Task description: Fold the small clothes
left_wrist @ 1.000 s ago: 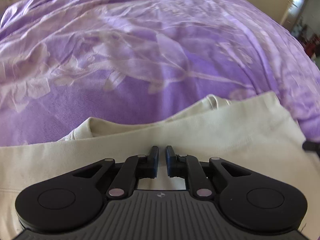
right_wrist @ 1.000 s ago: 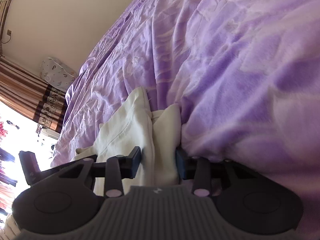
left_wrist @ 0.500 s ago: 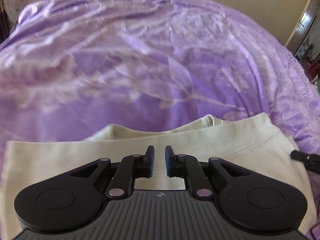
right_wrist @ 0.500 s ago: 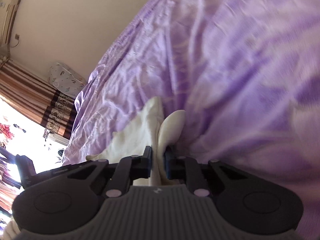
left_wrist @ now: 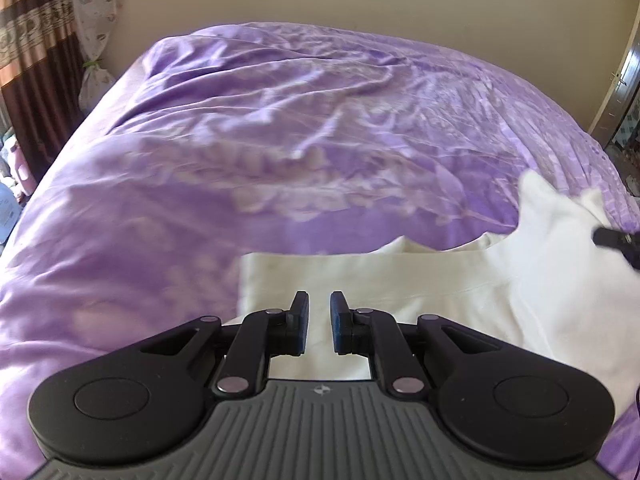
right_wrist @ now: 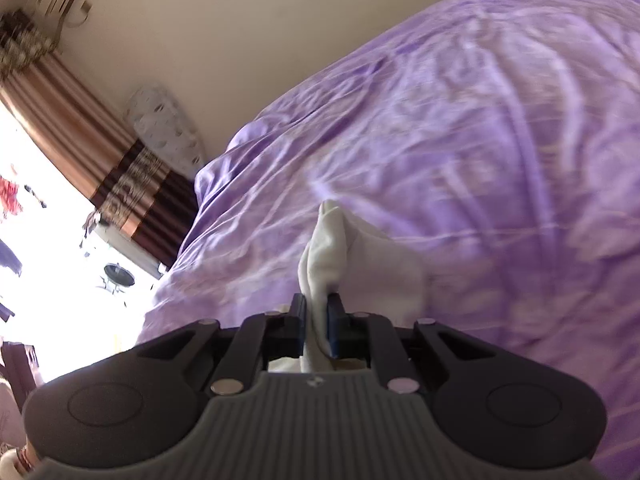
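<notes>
Right gripper [right_wrist: 317,320] clamped on cream garment [left_wrist: 420,280]; left gripper [left_wrist: 319,322] narrowly apart above it, empty. Best carried slowly, edges matched.

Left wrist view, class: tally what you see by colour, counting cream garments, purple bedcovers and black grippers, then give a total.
Cream garment: 1
Purple bedcover: 1
Black grippers: 2, the left gripper in front and a tip of the right gripper at the right edge
Total: 4

Cream garment [left_wrist: 420,280] — soft cloth, bedspread [left_wrist: 280,140] — sheeny
</notes>
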A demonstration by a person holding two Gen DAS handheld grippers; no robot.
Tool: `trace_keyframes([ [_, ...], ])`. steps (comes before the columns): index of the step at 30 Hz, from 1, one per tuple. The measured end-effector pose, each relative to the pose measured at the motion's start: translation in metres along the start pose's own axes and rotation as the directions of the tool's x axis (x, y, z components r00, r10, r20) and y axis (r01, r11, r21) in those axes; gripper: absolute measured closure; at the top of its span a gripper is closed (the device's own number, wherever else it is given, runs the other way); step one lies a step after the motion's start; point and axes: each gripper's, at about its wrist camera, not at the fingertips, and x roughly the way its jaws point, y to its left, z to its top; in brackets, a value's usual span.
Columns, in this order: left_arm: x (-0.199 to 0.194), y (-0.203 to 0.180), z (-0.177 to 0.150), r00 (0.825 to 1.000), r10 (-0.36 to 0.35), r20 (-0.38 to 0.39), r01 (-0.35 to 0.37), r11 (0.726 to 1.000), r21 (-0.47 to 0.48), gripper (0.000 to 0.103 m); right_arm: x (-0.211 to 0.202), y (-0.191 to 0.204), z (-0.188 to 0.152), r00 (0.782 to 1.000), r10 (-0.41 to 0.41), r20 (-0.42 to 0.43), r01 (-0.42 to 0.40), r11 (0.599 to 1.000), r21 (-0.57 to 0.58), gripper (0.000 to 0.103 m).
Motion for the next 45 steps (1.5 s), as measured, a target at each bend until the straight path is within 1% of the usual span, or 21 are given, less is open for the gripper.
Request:
trace_keyframes([
  [3,-0.012,0.03,-0.009,1.0,-0.009,0.005,0.01,1.0,-0.027,0.09,0.027,0.052,-0.005,1.0,-0.018,-0.021,0.017,0.998,-0.052,0.097],
  [7,-0.017,0.07,-0.025,0.999,-0.051,-0.001,0.051,0.995,-0.091,0.09,0.067,0.109,-0.02,0.997,-0.03,-0.067,0.024,0.996,-0.081,0.097],
  [11,-0.006,0.096,-0.037,0.998,-0.062,-0.031,0.059,0.992,-0.111,0.09,0.109,0.161,-0.044,0.991,-0.051,-0.122,0.034,0.991,-0.132,0.097],
  [14,0.001,0.111,-0.041,0.996,-0.08,-0.045,0.074,0.988,-0.135,0.09,0.139,0.191,-0.065,0.985,-0.069,-0.158,0.042,0.984,-0.172,0.097],
  [16,0.004,0.119,-0.043,0.994,-0.097,-0.047,0.089,0.984,-0.154,0.09,0.159,0.205,-0.078,0.979,-0.093,-0.179,0.056,0.978,-0.201,0.097],
  [18,0.005,0.124,-0.045,0.993,-0.11,-0.047,0.101,0.981,-0.166,0.09,0.18,0.214,-0.093,0.969,-0.131,-0.21,0.081,0.969,-0.233,0.097],
  [24,0.003,0.128,-0.049,0.99,-0.134,-0.042,0.124,0.973,-0.197,0.09,0.219,0.216,-0.13,0.934,-0.189,-0.302,0.097,0.951,-0.293,0.096],
  [26,0.002,0.128,-0.049,0.99,-0.138,-0.042,0.126,0.97,-0.208,0.087,0.228,0.218,-0.137,0.922,-0.212,-0.326,0.104,0.942,-0.319,0.093],
  [27,0.001,0.127,-0.049,0.99,-0.138,-0.04,0.126,0.968,-0.216,0.087,0.23,0.218,-0.139,0.919,-0.216,-0.33,0.105,0.941,-0.323,0.09],
  [29,-0.004,0.125,-0.049,0.989,-0.144,-0.035,0.132,0.964,-0.231,0.085,0.227,0.22,-0.137,0.919,-0.202,-0.339,0.089,0.943,-0.32,0.084],
  [32,-0.019,0.123,-0.051,0.989,-0.146,-0.027,0.136,0.961,-0.241,0.082,0.203,0.232,-0.135,0.925,-0.146,-0.35,0.026,0.946,-0.324,0.077],
  [35,-0.038,0.122,-0.054,0.989,-0.148,-0.016,0.139,0.956,-0.257,0.082,0.167,0.24,-0.134,0.928,-0.085,-0.361,-0.039,0.946,-0.323,0.074],
  [38,-0.056,0.119,-0.06,0.98,-0.196,-0.008,0.185,0.936,-0.3,0.08,0.131,0.239,-0.13,0.936,-0.057,-0.346,-0.066,0.94,-0.334,0.073],
  [40,-0.066,0.114,-0.067,0.971,-0.237,-0.009,0.221,0.92,-0.324,0.072,0.106,0.231,-0.127,0.941,-0.037,-0.335,-0.078,0.942,-0.325,0.072],
  [41,-0.069,0.11,-0.071,0.968,-0.251,-0.011,0.233,0.914,-0.331,0.069,0.094,0.225,-0.125,0.944,-0.029,-0.328,-0.081,0.944,-0.319,0.07],
  [42,-0.072,0.107,-0.075,0.965,-0.263,-0.015,0.243,0.909,-0.338,0.065,0.082,0.219,-0.124,0.949,-0.024,-0.316,-0.08,0.946,-0.313,0.069],
  [45,-0.077,0.098,-0.09,0.96,-0.279,-0.037,0.249,0.903,-0.35,0.057,0.051,0.198,-0.127,0.957,-0.038,-0.288,-0.059,0.946,-0.319,0.068],
])
